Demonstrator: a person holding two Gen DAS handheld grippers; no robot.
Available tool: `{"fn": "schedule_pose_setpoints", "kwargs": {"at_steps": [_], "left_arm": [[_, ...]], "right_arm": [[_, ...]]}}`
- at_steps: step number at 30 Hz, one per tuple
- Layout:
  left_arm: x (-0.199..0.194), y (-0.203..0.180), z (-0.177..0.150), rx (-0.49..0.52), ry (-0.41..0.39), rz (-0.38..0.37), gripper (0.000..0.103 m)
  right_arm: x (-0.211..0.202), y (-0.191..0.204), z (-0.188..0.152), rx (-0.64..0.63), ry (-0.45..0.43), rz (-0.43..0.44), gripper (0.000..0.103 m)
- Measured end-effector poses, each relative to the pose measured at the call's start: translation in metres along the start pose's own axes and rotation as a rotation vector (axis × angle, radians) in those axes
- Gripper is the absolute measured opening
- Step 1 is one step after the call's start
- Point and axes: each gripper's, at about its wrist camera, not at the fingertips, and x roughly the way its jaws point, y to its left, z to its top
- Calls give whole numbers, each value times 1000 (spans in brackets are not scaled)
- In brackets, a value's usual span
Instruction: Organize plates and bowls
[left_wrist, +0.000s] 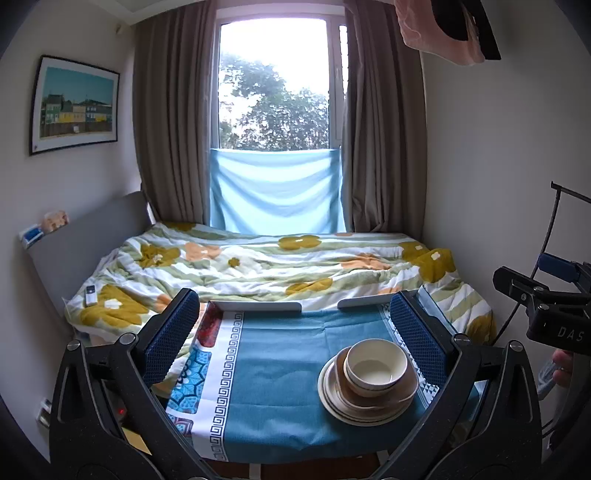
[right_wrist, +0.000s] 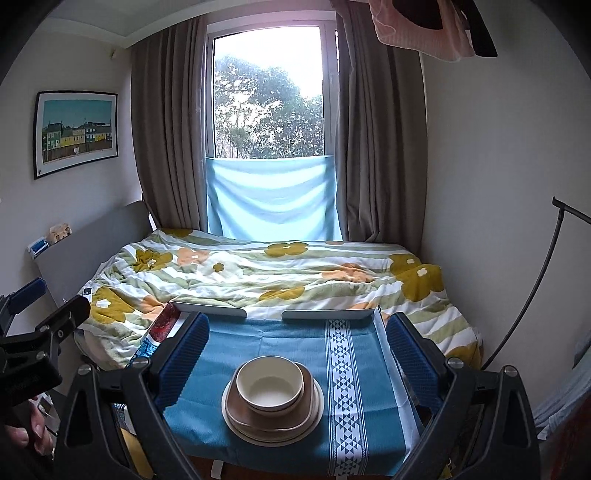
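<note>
1. My left gripper (left_wrist: 295, 332) stood wide open, nothing between its blue pads, raised above the near edge of the table.
2. My right gripper (right_wrist: 297, 349) was spread just as wide and held nothing.
3. The cream bowl (right_wrist: 269, 384) sat nested on the brown dish (right_wrist: 240, 406), which rested on the cream plates (right_wrist: 317, 413), all one stack.
4. The stack stood on the blue tablecloth (right_wrist: 229, 343), near the front edge and toward the cloth's right side, apart from both grippers.
5. The bed (left_wrist: 258, 266) lay just behind the table.
</note>
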Motion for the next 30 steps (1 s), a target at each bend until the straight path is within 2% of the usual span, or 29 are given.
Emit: {"fn": "schedule_pose_setpoints", "kwargs": {"at_steps": [30], "left_arm": [[7, -9, 2, 21, -27, 18, 103]], "right_arm": [[14, -7, 5, 2, -7, -2, 96]]}}
